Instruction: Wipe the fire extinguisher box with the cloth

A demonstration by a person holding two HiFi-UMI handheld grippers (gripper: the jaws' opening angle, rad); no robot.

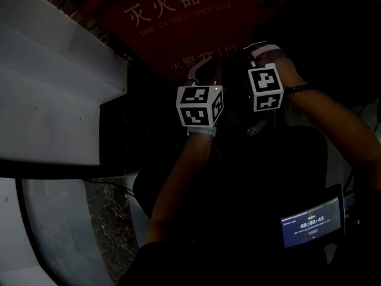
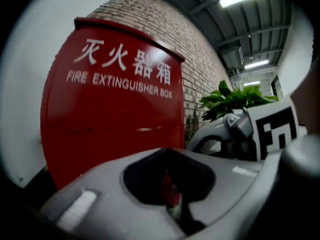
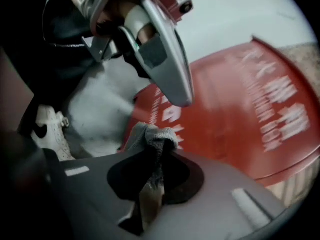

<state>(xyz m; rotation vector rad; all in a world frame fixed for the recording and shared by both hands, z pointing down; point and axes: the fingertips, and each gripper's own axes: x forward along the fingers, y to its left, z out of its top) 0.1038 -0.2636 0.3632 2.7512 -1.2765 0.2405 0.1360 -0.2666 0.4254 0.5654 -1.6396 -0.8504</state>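
Observation:
The red fire extinguisher box [image 2: 115, 119] with white lettering stands upright in front of me; its top also shows in the dark head view [image 1: 178, 16]. In the right gripper view, my right gripper [image 3: 152, 169] is shut on a grey cloth [image 3: 152, 139], which bunches up out of the jaws close to the box's red face [image 3: 250, 119]. My left gripper [image 2: 170, 184] is shut with nothing in it and points at the box front. In the head view both grippers are raised side by side below the box, left [image 1: 199, 70] and right [image 1: 262, 49].
A white stepped ledge [image 1: 53, 100] lies at the left. A brick wall [image 2: 195, 59] and a green plant [image 2: 235, 99] are behind the box on the right. A small lit screen [image 1: 311, 222] sits low on the right. A white shoe [image 3: 50, 131] is on the floor.

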